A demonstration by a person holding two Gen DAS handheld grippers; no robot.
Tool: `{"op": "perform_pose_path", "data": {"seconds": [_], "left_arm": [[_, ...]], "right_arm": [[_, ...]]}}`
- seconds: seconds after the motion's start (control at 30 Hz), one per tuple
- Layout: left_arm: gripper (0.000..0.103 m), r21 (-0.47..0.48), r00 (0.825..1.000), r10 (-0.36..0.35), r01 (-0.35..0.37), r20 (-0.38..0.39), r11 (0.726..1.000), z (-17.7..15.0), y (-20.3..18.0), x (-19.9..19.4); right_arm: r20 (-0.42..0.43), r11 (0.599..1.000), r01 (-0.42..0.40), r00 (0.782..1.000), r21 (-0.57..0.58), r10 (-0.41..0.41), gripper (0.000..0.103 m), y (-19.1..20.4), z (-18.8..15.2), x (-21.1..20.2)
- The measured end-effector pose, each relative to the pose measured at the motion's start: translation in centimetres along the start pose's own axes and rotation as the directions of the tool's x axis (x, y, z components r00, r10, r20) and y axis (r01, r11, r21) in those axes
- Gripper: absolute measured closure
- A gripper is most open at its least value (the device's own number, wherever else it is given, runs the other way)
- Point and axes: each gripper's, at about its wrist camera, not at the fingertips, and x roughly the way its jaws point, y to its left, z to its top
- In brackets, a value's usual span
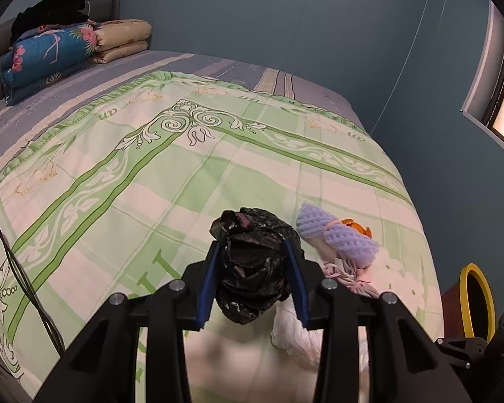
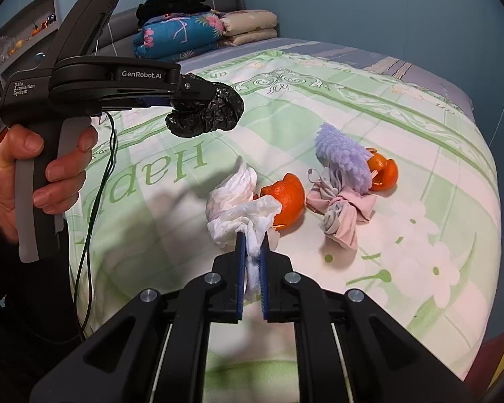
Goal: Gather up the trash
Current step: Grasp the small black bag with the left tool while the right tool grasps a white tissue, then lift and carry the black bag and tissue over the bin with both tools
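**Q:** Right wrist view, lower centre: what does the right gripper (image 2: 252,255) have?

**A:** Its jaws are pinched almost together on a crumpled white tissue (image 2: 233,206), which fans up and to the left from the fingertips. The tissue's long axis runs from the jaws toward the upper left of the frame, and its far end is just beside an orange peel (image 2: 287,198).

**Q:** And the left gripper (image 1: 253,270)?

**A:** Left wrist view, lower centre: its jaws stand partly apart and clamp a bunched black plastic bag (image 1: 252,265). The wad points away from the camera, toward upper centre. From the right wrist view the bag (image 2: 206,112) sits at upper left, clear of the bedspread (image 2: 420,235).

**Q:** Which step is in hand?

**A:** Seemingly the first pick: tissue gripped, bag not yet opened. The next move likely calls for opening the bag's mouth so that the tissue can go in.

**Q:** What is left on the bed?

**A:** At centre right, a purple foam net (image 2: 344,159), a second peel (image 2: 383,173) and a knotted pink cloth (image 2: 341,211).
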Motion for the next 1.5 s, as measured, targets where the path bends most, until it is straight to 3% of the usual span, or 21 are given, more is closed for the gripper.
{"op": "perform_pose_path", "data": {"seconds": [0.37, 0.67, 1.17, 1.5], "left_arm": [[0.067, 0.004, 0.998, -0.035, 0.035, 0.056, 0.999, 0.7, -0.9, -3.1], [0.067, 0.056, 0.991, -0.077, 0.071, 0.108, 0.996, 1.5, -4.1, -6.0], [0.067, 0.205, 0.968, -0.198, 0.164, 0.153, 0.965, 2.4, -13.3, -9.0], [0.067, 0.316, 0.944, -0.295, 0.238, 0.15, 0.919, 2.0, -20.8, -10.2]], "right_arm": [[0.061, 0.999, 0.028, 0.998, 0.025, -0.03, 0.097, -1.0, -0.1, -4.5], [0.152, 0.991, 0.097, 0.982, 0.089, -0.109, 0.097, -3.5, -0.4, -10.0], [0.269, 0.949, 0.235, 0.919, 0.21, -0.287, 0.097, -8.2, -2.2, -18.1], [0.293, 0.904, 0.308, 0.871, 0.296, -0.393, 0.097, -11.1, -4.4, -22.2]]}}
